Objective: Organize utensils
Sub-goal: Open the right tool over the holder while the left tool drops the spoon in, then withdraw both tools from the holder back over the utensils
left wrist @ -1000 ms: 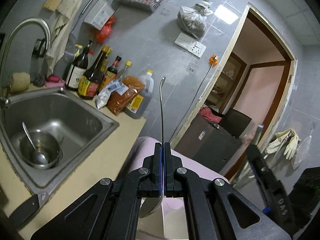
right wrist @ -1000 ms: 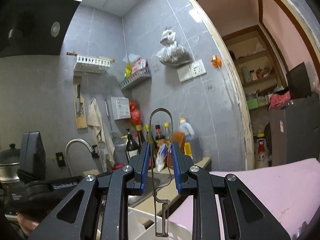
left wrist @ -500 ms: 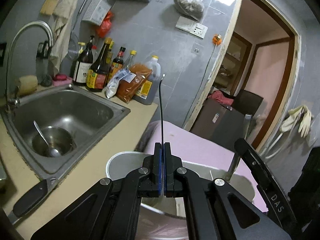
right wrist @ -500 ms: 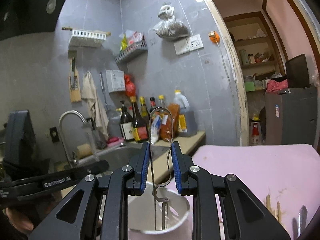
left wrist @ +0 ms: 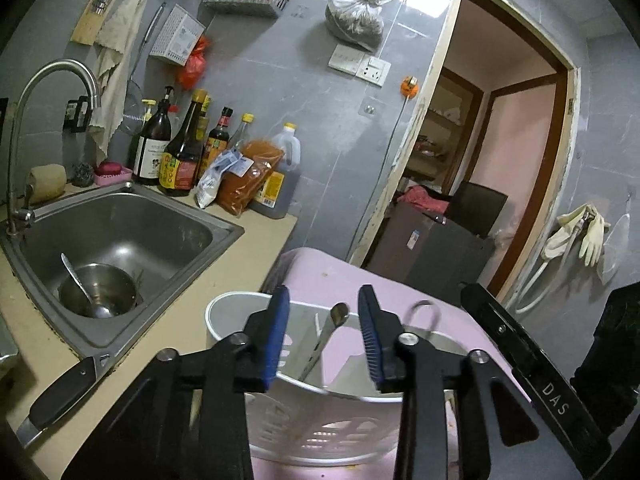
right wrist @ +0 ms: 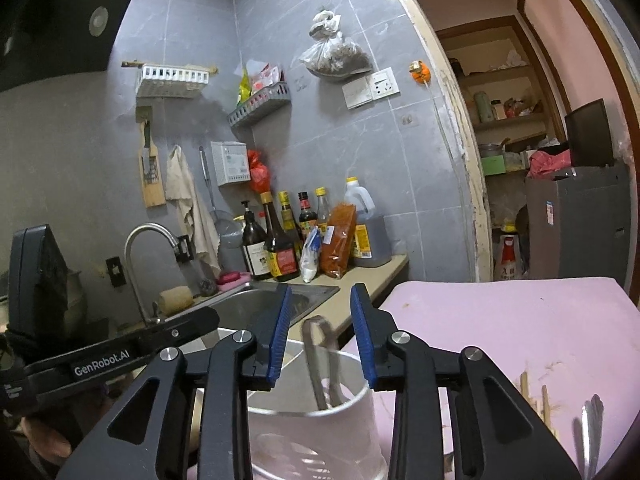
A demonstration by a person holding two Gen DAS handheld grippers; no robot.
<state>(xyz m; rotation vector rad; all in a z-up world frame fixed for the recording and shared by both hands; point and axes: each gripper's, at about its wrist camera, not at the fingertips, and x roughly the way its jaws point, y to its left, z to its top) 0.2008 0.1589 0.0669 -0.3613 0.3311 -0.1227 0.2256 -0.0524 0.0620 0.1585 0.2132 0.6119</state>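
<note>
A white perforated utensil holder [left wrist: 320, 428] stands on a pink mat [left wrist: 344, 276]. My left gripper [left wrist: 324, 336] is open just above its rim; a metal spoon handle [left wrist: 326, 340] leans inside between the jaws, untouched. A wire-loop utensil [left wrist: 424, 314] stands in the holder to the right. In the right wrist view my right gripper [right wrist: 318, 334] is open above the holder [right wrist: 320, 432]; the wire-loop utensil [right wrist: 318, 356] stands inside, free of the pads. More utensils [right wrist: 588, 428] lie on the mat at the right.
A steel sink [left wrist: 120, 232] with a bowl and spoon [left wrist: 96, 292] is at the left. A black-handled knife [left wrist: 60, 396] lies on the counter edge. Sauce bottles [left wrist: 184, 148] line the wall. A doorway [left wrist: 500, 160] opens at the right.
Both grippers have opened. The spoon I held in the left and the wire-loop utensil I held in the right have dropped into the holder.
</note>
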